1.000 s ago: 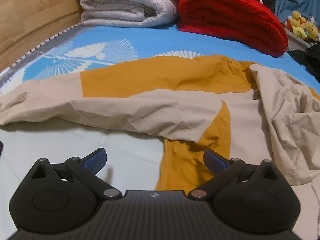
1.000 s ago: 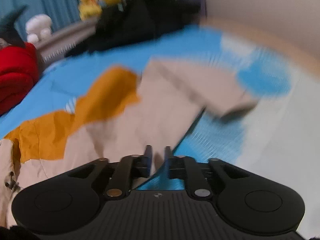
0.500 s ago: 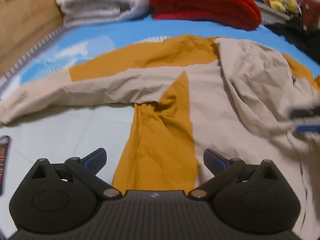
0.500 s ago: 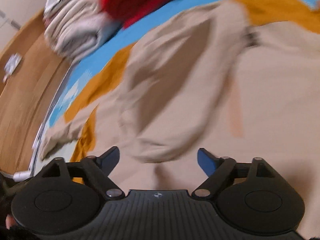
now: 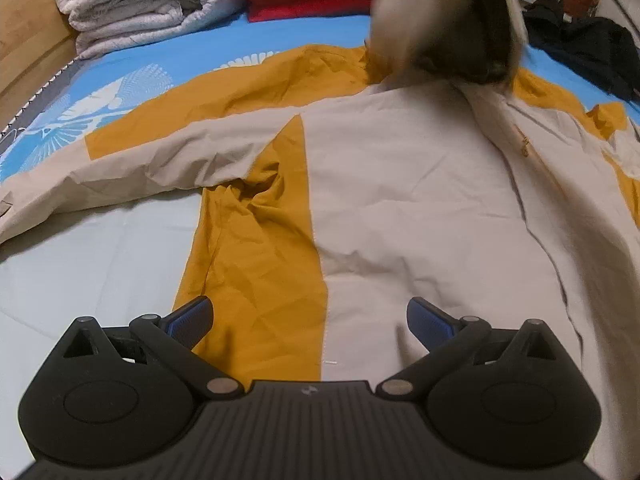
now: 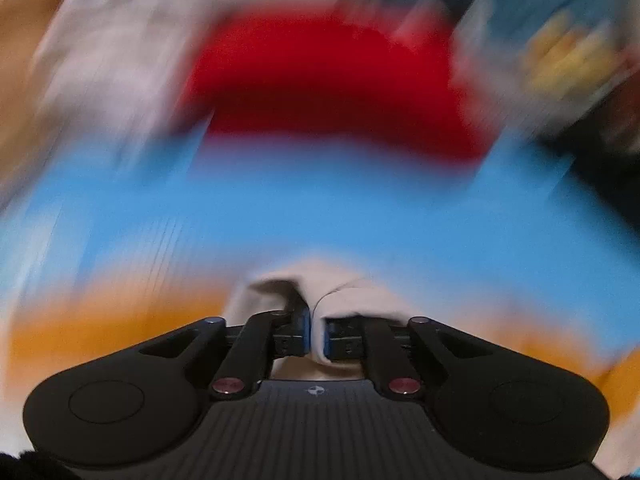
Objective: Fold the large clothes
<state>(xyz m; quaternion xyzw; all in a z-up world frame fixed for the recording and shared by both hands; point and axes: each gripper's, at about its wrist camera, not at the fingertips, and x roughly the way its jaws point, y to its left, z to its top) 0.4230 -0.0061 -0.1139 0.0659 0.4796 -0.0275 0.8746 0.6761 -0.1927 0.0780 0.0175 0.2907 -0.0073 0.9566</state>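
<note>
Right tool (image 6: 318,330) now clamped on jacket (image 5: 420,200) fabric; left tool (image 5: 308,322) wide, empty.

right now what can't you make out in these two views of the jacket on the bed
- Left wrist view: a blurred dark and pale shape hides the mustard and beige jacket's collar; what it is cannot be told.
- Left wrist view: the jacket's hem lies behind the open left gripper.
- Right wrist view: motion blur smears the red folded blanket and blue patterned bedsheet.
- Right wrist view: the right gripper pinches beige cloth; which part is unclear.
</note>
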